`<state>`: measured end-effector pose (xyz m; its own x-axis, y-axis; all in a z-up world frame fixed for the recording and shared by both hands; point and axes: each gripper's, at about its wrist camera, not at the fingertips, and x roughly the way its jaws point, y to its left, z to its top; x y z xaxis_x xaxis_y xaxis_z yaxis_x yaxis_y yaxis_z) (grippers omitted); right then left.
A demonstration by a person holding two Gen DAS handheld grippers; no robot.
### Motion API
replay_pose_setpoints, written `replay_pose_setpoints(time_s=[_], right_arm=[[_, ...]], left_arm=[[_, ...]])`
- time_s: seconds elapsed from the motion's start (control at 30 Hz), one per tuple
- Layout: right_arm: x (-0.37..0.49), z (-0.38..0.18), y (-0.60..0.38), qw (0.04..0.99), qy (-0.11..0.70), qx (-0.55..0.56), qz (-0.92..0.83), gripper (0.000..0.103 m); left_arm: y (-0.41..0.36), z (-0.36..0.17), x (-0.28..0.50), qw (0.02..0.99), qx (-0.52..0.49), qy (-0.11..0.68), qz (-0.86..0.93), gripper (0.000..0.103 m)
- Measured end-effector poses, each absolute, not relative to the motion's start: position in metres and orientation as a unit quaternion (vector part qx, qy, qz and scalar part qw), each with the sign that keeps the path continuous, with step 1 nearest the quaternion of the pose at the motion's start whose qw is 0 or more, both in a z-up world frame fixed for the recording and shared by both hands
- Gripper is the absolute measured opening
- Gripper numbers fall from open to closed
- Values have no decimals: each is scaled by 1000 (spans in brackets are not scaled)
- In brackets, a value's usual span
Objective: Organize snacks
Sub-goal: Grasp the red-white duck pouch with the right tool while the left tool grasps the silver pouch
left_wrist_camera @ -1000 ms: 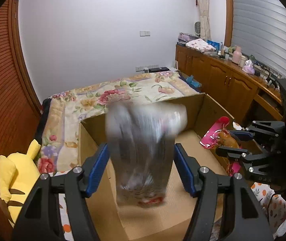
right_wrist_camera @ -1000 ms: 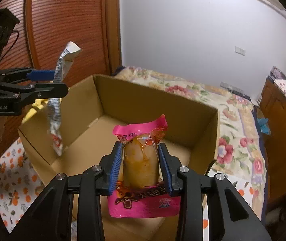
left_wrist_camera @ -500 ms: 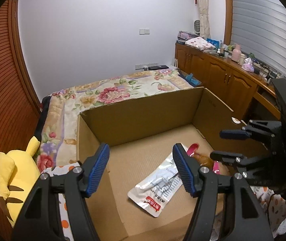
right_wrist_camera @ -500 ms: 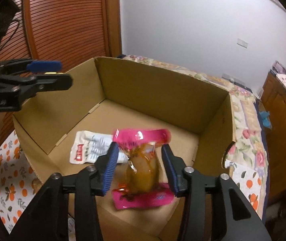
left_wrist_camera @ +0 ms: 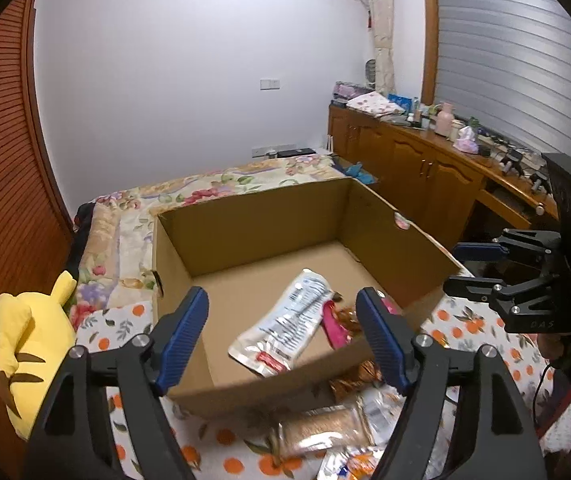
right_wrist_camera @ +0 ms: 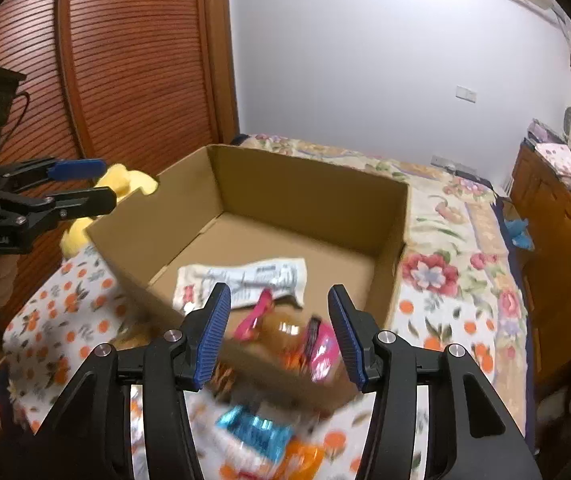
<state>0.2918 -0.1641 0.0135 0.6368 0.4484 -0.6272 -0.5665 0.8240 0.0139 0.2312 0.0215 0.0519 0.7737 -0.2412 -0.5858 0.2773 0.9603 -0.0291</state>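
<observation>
An open cardboard box (left_wrist_camera: 253,224) (right_wrist_camera: 305,192) stands on the bed. On its floor lie a white and silver packet (left_wrist_camera: 289,320) (right_wrist_camera: 245,276) and a pink packet with brown filling (left_wrist_camera: 335,322) (right_wrist_camera: 305,340), touching each other near the front wall. My left gripper (left_wrist_camera: 281,308) hovers in front of the box, its jaws opening, with nothing between the pads. My right gripper (right_wrist_camera: 279,304) is also opening and empty, just outside the front right corner. Each gripper shows in the other's view: the right gripper (left_wrist_camera: 469,268) and the left gripper (right_wrist_camera: 97,184).
Several loose snack packs lie on the orange-print cloth (left_wrist_camera: 465,320) before the box, among them a biscuit pack (left_wrist_camera: 321,428) and a blue packet (right_wrist_camera: 253,428). A yellow plush toy (left_wrist_camera: 25,332) sits left. Wooden cabinets (left_wrist_camera: 425,168) line the right; a slatted wardrobe door (right_wrist_camera: 125,60) is on the left.
The white packet left my left gripper and the pink packet left my right gripper; both now lie in the box. Both grippers have pulled back from the box with wider jaws.
</observation>
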Motion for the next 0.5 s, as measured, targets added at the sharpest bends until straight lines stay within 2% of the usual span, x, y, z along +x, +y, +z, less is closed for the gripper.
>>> replay_pose_setpoints(time_s=[0.17,0.37,0.5], right_arm=[[258,4,-184,903,325,-88,268,56],[231,-31,-201,900,353,-80,242,59],[219,-52,-207,897,368,-77,233,61]], left_arm=[[19,37,203,938,19,310,-152,80],[15,-2,177,928,12,335,-160,86],[12,-26,165,921,10,354,-160,86]])
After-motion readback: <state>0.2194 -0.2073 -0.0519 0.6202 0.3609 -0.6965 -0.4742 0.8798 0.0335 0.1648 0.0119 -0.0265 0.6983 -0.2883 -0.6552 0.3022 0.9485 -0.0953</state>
